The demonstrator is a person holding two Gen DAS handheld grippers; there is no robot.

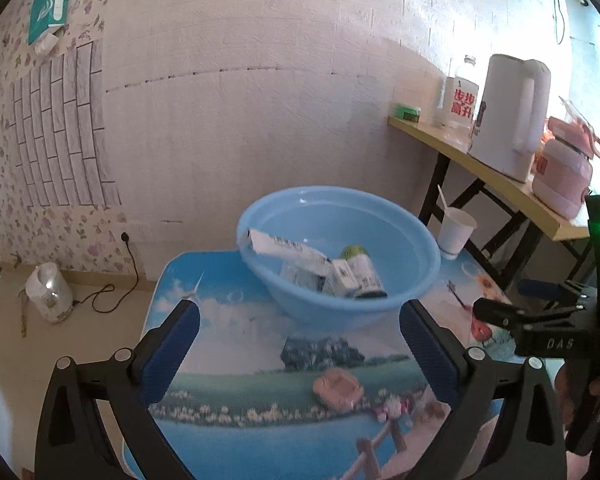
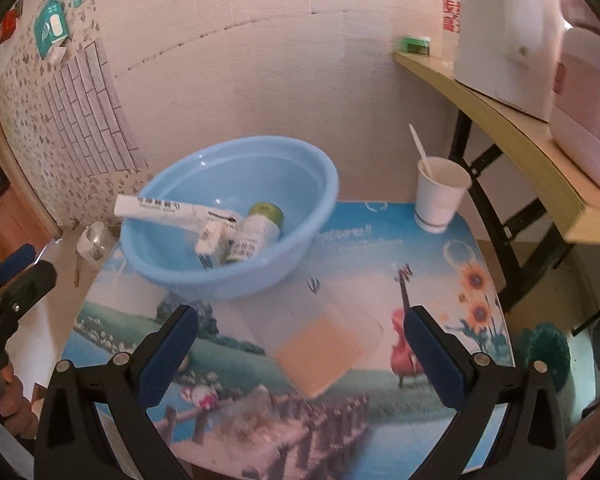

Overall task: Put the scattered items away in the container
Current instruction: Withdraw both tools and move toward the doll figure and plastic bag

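Covering the scene, a low table with a printed landscape top (image 2: 380,264) carries a round light-blue plastic basin (image 2: 236,184) far-left, holding a white tube (image 2: 172,209) and green-capped bottle (image 2: 260,226); a clear packet of orange powder (image 2: 320,346) lies near, between the wide-open right gripper (image 2: 300,344); left gripper (image 1: 300,344) likewise wide, empty.

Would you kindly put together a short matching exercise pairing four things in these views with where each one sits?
Things:
1. long white tube
2. paper cup
3. orange packet
4. white kettle

Places:
A. on the wooden side shelf
B. flat on the table, ahead of the right gripper
C. on the table's far corner
D. leaning on the blue basin rim

Pairs: 1-D, 2-C, 3-B, 4-A
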